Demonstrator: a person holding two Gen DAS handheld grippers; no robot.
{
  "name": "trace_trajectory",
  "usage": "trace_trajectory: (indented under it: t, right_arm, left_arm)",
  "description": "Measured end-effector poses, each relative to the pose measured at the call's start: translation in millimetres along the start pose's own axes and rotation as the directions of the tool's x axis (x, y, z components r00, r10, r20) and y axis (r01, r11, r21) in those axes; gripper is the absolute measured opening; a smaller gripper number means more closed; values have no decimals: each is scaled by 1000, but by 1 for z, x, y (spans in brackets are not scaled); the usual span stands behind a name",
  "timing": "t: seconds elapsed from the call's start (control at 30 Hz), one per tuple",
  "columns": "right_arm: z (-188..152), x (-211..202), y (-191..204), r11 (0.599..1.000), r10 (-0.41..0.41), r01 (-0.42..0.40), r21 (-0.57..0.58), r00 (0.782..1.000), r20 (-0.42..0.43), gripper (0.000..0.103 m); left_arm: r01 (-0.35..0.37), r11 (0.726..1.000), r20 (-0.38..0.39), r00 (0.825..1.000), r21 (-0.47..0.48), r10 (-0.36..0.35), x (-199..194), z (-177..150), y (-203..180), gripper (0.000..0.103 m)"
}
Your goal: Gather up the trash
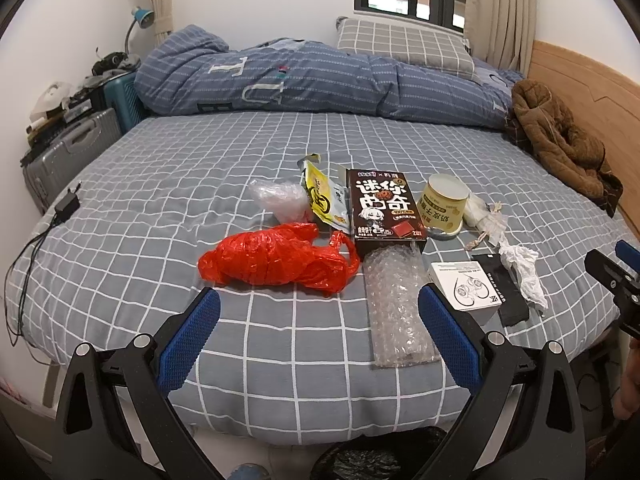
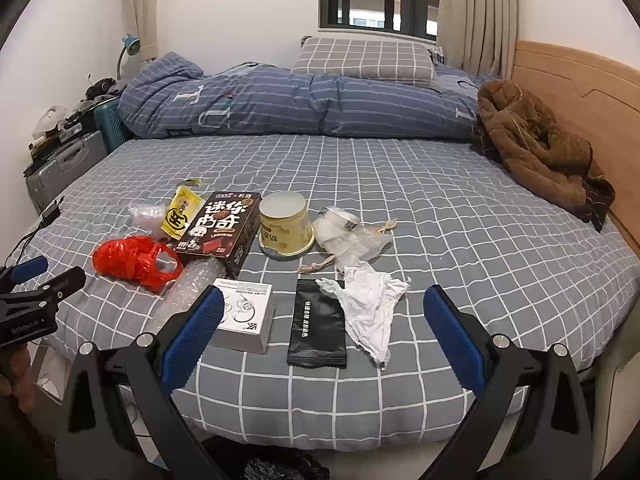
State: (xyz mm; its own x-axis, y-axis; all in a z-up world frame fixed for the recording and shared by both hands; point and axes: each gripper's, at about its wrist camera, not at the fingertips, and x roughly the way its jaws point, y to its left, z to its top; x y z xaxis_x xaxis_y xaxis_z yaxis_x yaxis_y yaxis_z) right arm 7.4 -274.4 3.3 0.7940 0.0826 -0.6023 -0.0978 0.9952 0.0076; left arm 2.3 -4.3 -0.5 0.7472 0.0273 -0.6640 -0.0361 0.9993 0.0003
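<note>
Progress: nothing looks collected yet; by my guess every piece still lies on the bed (image 1: pixel 160 184).
My left gripper (image 1: pixel 320 322): spread wide, holding nothing, hovering near the bed's near edge.
My right gripper (image 2: pixel 324 328): spread wide too, empty, over the near edge.
Trash, left side: red plastic bag (image 1: pixel 276 258), clear bag (image 1: pixel 280 198), yellow pouch (image 1: pixel 322 196).
Trash, middle: brown cookie box (image 1: pixel 384 210), bubble wrap (image 1: pixel 396 308), upturned paper cup (image 2: pixel 285 224).
Trash, near right: white earphone box (image 2: pixel 246 316), black sachet (image 2: pixel 318 322), crumpled tissue (image 2: pixel 368 308).
Bin: a black bag (image 2: pixel 280 468) shows below the bed edge, probably the target.
Right view only: the sachet lying whole; the left view shows just part of it.
</note>
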Motion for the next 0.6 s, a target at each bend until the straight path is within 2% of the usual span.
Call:
trace_trajectory:
  t: [0.6]
  right_arm:
    - [0,-1,0,1000,1,-1,1,1000,-1,96]
  left_arm:
    - [-6,1000,-1,1000,11,6,-1,1,-2,97]
